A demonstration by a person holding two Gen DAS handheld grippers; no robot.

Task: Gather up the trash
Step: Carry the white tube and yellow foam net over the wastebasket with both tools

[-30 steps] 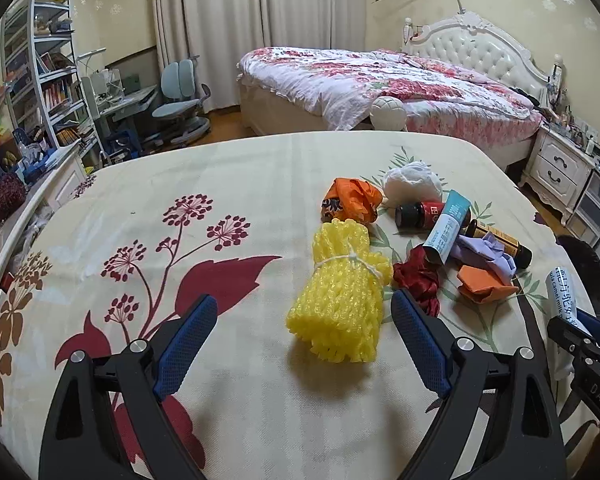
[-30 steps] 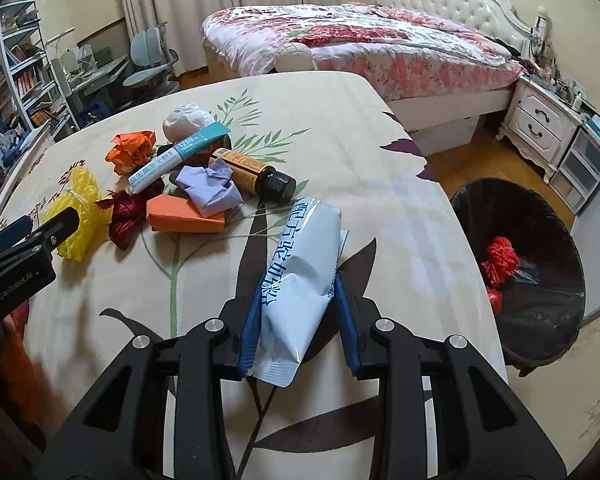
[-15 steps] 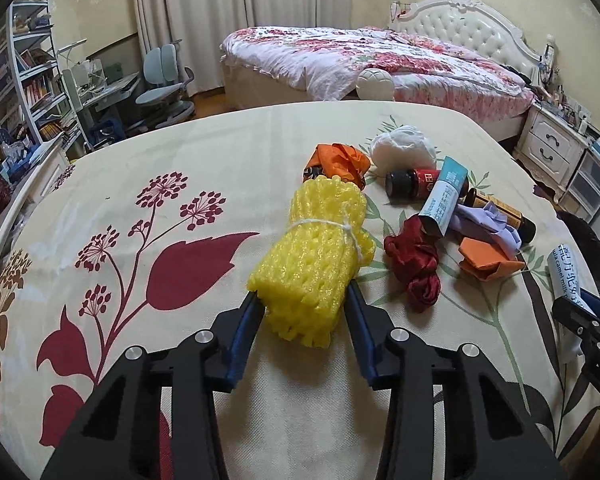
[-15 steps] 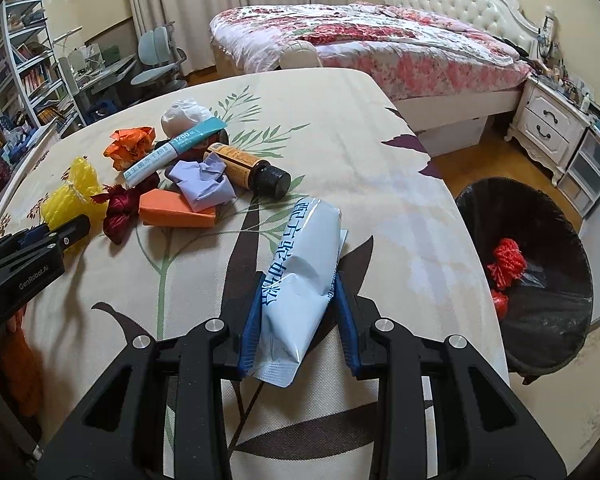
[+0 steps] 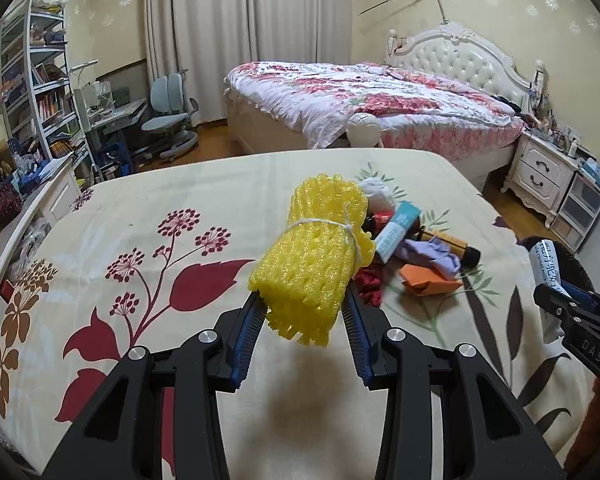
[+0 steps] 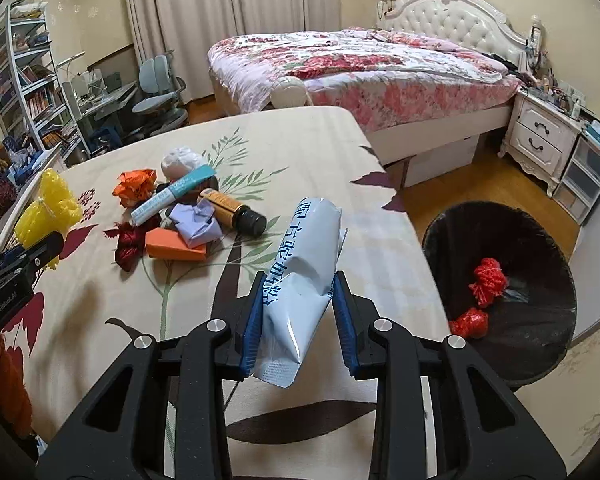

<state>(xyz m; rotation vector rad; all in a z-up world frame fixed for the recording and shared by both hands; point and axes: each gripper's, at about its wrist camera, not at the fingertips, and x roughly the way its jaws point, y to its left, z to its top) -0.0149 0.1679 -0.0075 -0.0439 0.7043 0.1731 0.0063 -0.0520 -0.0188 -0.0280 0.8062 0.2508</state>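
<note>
A bedroom with cream curtains holds a bench under a pale cloth printed with red flowers and dark leaves; nearest in the left view, the left gripper is clamped on a yellow foam-net bundle tied with white string, the bundle lifted clear of the cloth with its shadow beneath; nearest in the right view, the right gripper is closed on a pale blue tube printed with dark characters, tilted up above the bench's right edge; just beyond, on the cloth, lies a cluster of trash: an orange box, a crumpled lilac paper touching it, a dark red wad beside it, an amber bottle with a black cap, a teal-and-white tube, an orange wrapper and a white wad; on the floor to the right stands a black bin with red wads inside; farther back, a bed with a floral quilt, a white nightstand, a grey chair and bookshelves.
</note>
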